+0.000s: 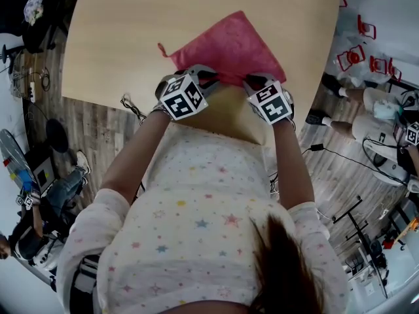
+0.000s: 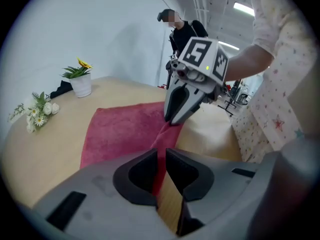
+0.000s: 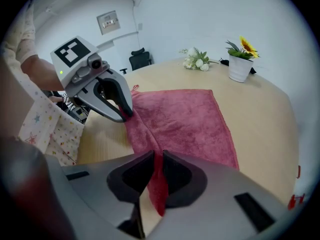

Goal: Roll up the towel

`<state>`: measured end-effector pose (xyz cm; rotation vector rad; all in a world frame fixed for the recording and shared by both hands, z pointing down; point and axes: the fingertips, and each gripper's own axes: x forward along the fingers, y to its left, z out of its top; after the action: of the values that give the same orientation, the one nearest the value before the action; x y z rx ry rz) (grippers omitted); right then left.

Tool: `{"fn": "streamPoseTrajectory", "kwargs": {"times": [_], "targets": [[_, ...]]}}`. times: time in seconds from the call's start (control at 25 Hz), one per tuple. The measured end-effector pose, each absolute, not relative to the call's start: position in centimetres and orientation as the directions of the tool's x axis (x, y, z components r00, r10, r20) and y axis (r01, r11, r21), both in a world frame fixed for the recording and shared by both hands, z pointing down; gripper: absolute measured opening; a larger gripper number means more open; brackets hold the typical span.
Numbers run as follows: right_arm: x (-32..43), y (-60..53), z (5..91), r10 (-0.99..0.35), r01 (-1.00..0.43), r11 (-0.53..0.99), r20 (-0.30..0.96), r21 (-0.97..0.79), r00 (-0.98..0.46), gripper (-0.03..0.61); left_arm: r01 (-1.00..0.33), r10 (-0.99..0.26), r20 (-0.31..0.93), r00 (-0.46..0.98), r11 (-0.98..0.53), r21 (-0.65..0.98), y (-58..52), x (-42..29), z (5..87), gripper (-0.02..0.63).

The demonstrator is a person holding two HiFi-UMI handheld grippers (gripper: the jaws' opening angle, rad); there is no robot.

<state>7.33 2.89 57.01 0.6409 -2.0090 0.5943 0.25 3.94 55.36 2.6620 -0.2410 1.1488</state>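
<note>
Towel (image 1: 232, 48) — pink, spread flat on the pale bench (image 1: 131, 38), with its long axis seemingly running away from the person and its near edge toward them. The left tool (image 2: 161, 170) and right tool (image 3: 155, 171) are each clamped on a near corner. A white pot (image 3: 239, 68) holds a sunflower plant, well beyond the towel. From the head view, the tools' marker cubes hide the pinched edge.

Bright, even indoor light. Long white ceiling strip lamp (image 2: 243, 8) glares, blown out. Both gripper views: heavy fisheye bend, black vignetted corners, nearest foreground soft. Head view: sharp centre, warped edges.
</note>
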Motion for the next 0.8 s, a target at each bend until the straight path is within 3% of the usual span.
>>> {"fn": "streamPoseTrajectory", "kwargs": {"times": [0.2,0.32,0.56,0.72,0.8], "targets": [[6.8,2.5,54.1,-0.276,-0.624,0.771,0.819,-0.124,-0.504,0.072,-0.250,-0.060,0.763,0.643,-0.959,0.136,3.9,0.0,57.1,0.066],[5.6,3.7,52.8,-0.254,-0.555,0.821,0.786,-0.132,-0.563,0.083,-0.240,-0.058,0.765,0.642,-0.962,0.128,3.9,0.1,57.1,0.081],[6.4,5.4,56.7,-0.214,-0.469,0.883,0.883,-0.007,-0.418,0.107,-0.204,-0.048,0.779,0.625,-0.973,0.104,4.6,-0.1,57.1,0.114],[6.8,5.0,57.1,-0.235,-0.474,0.880,0.888,0.021,-0.396,0.085,-0.198,-0.070,0.792,0.607,-0.978,0.065,4.4,-1.0,57.4,0.113],[6.9,5.1,57.0,-0.229,-0.474,0.880,0.887,0.012,-0.401,0.041,-0.206,-0.071,0.792,0.607,-0.976,0.070,4.4,-1.2,57.5,0.089]]}}
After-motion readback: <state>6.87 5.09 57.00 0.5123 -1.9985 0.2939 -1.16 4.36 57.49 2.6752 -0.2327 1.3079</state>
